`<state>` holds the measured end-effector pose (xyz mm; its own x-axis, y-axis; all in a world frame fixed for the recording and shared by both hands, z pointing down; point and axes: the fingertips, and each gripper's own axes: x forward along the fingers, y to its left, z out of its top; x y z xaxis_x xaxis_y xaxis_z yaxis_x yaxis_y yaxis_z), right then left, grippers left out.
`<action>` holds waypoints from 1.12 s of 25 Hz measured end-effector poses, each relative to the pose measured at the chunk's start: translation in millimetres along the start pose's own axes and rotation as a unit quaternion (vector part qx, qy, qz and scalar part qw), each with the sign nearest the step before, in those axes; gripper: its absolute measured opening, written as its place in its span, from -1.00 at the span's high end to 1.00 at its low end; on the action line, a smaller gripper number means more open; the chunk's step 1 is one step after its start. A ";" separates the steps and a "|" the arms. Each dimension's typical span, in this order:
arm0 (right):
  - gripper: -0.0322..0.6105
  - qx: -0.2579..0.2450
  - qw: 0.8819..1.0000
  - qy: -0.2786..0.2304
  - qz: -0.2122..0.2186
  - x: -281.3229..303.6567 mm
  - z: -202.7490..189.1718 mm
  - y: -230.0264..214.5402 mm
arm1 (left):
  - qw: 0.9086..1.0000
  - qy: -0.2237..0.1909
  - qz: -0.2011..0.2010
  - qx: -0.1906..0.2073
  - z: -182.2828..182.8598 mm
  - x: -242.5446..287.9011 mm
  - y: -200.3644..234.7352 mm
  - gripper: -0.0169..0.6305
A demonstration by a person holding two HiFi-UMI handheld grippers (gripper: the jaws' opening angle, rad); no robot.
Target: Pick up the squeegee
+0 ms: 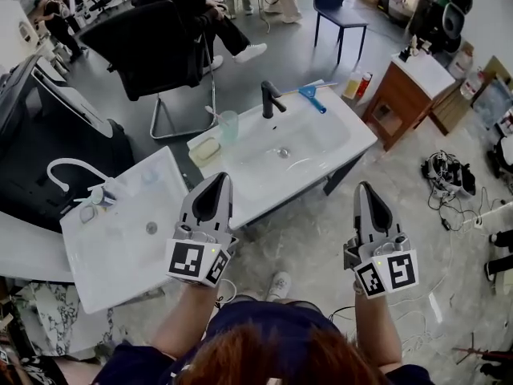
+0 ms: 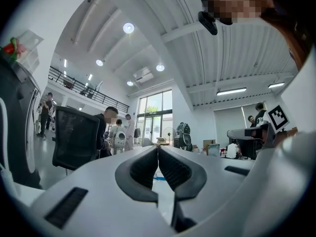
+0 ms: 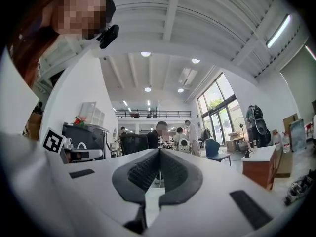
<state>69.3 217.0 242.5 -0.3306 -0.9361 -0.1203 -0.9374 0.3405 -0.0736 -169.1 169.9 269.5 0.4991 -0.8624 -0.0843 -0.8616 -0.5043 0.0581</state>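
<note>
1. Left gripper (image 1: pixel 218 181) and right gripper (image 1: pixel 363 189): jaws closed on nothing, since both are well short of the washbasin (image 1: pixel 353 139)
2. Squeegee (image 1: pixel 311 95) lies untouched on the basin's far rim, at 3 o'clock of the faucet (image 1: pixel 269 99) and 11 o'clock from the right gripper

I count two tongs: left tongs (image 1: pixel 217 180) and right tongs (image 1: pixel 362 188). Two washbasin counters: the middle counter (image 1: pixel 341 135) and the left counter (image 1: pixel 120 251). Two faucets: one black faucet (image 1: pixel 270 99), one white faucet (image 1: pixel 68 167). One blue squeegee (image 1: pixel 310 94), one green cup (image 1: pixel 228 126), one yellowish block (image 1: pixel 207 149). Two bottles: yellow bottle (image 1: pixel 353 83), red bottle (image 1: pixel 365 85). One wooden cabinet (image 1: pixel 401 99). Two chairs: black office chair (image 1: pixel 152 46), blue chair (image 1: pixel 337 2).
</note>
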 end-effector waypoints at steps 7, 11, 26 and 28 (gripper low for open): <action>0.85 0.002 1.000 -0.011 0.008 42.5 2.7 -46.7 | 1.000 -0.001 0.020 0.005 -2.0 55.9 2.5 0.89; 0.85 0.006 1.000 -0.009 0.005 66.9 -4.1 -66.6 | 1.000 0.004 0.014 0.003 -10.1 92.2 6.3 0.89; 0.85 -0.007 1.000 0.010 0.006 225.4 -32.8 -109.4 | 0.999 -0.005 -0.048 -0.006 -26.1 256.5 73.9 0.88; 0.76 -0.002 1.000 0.019 0.010 241.0 -41.7 -110.8 | 0.999 -0.001 -0.054 -0.005 -31.5 271.3 81.7 0.88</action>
<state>88.8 -50.0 262.9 -0.3540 -0.9315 -0.0839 -0.9306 0.3597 -0.0673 -101.2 -106.6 282.7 0.5884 -0.8032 -0.0934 -0.8020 -0.5944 0.0589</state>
